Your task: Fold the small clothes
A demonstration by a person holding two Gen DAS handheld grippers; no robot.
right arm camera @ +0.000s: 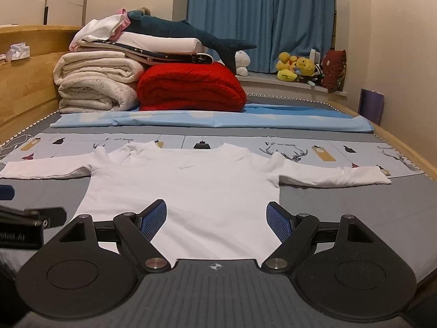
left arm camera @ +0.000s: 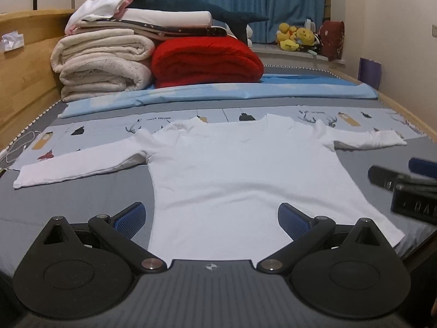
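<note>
White shirt (left arm camera: 232, 169) lies flat on the bed (left arm camera: 82, 196), sleeves out, hem at the near edge. Left gripper (left arm camera: 211, 218) and right gripper (right arm camera: 217, 218) both spread wide, holding nothing, poised over the hem. Folding not yet begun; next move likely needs a pinch on hem or sleeve.

A long-sleeved shirt (left arm camera: 240, 175) lies flat on the bed (left arm camera: 82, 199), sleeves spread left and right, collar at the far end. The left gripper (left arm camera: 211, 220) sits at its near hem, the right gripper (right arm camera: 217, 220) beside it to the right. Behind the shirt lies a folded sheet (left arm camera: 218, 93); behind that, a folded blanket (left arm camera: 204, 64) right of stacked quilts (left arm camera: 103, 65). A plush shark (left arm camera: 191, 5) lies on the stack.
</note>
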